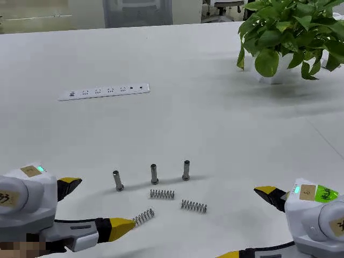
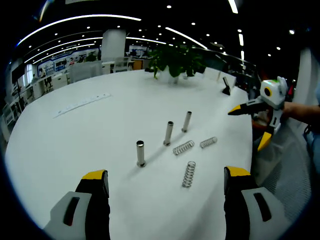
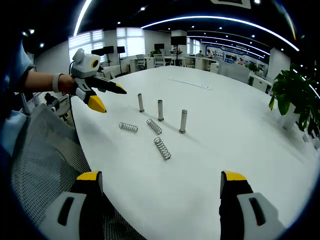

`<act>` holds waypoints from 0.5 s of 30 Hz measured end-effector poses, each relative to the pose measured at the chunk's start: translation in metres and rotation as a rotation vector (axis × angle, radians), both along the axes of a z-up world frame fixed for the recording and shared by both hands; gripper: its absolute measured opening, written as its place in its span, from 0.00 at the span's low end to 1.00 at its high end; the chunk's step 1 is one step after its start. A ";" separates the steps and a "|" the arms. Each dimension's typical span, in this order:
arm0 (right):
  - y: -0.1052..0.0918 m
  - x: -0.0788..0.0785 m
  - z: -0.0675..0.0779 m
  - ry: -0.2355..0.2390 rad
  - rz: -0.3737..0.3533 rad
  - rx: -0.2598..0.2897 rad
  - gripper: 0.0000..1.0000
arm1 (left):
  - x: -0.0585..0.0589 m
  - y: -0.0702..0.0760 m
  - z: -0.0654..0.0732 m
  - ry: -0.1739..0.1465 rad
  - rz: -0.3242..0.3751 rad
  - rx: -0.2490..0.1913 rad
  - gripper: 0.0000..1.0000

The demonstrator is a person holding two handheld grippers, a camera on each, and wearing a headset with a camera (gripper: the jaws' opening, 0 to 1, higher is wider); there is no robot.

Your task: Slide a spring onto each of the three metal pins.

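Note:
Three short metal pins stand upright in a row on the white table: left (image 1: 117, 180), middle (image 1: 154, 174), right (image 1: 186, 170). None carries a spring. Three springs lie flat just in front of them: one (image 1: 162, 194) under the middle pin, one (image 1: 194, 206) to its right, one (image 1: 143, 216) nearest my left gripper (image 1: 99, 204). That gripper is open at the lower left, one yellow tip close to the nearest spring (image 2: 189, 174). My right gripper (image 1: 247, 223) is open at the lower right, apart from the springs, facing the pins (image 3: 160, 110). Both hold nothing.
A white power strip (image 1: 104, 91) lies further back on the left. A potted green plant (image 1: 290, 32) stands at the far right. The table's near edge runs just behind both grippers, with a mesh chair (image 3: 45, 165) beside it.

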State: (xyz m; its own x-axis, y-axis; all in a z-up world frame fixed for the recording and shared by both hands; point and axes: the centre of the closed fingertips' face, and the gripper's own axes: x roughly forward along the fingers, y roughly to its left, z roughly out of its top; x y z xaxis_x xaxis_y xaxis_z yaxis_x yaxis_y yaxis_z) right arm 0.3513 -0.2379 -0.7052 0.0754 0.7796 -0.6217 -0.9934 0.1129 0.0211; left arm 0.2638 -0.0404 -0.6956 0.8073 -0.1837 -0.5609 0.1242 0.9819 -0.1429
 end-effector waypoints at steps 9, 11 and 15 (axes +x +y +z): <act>0.000 0.000 -0.001 -0.004 0.004 0.000 0.99 | -0.004 -0.006 -0.011 0.020 -0.006 0.001 0.92; 0.000 0.000 -0.001 -0.004 0.004 0.000 0.99 | -0.005 -0.009 -0.013 0.021 -0.016 0.004 0.90; 0.000 -0.001 -0.001 -0.005 0.005 -0.001 0.99 | -0.003 -0.014 -0.017 0.024 -0.020 0.009 0.84</act>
State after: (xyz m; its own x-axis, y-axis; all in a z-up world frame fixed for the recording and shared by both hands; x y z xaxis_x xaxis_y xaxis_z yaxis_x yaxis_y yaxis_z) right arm 0.3506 -0.2377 -0.7058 0.0747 0.7795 -0.6220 -0.9940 0.1078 0.0158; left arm 0.2610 -0.0541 -0.7128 0.7894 -0.1950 -0.5821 0.1409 0.9804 -0.1374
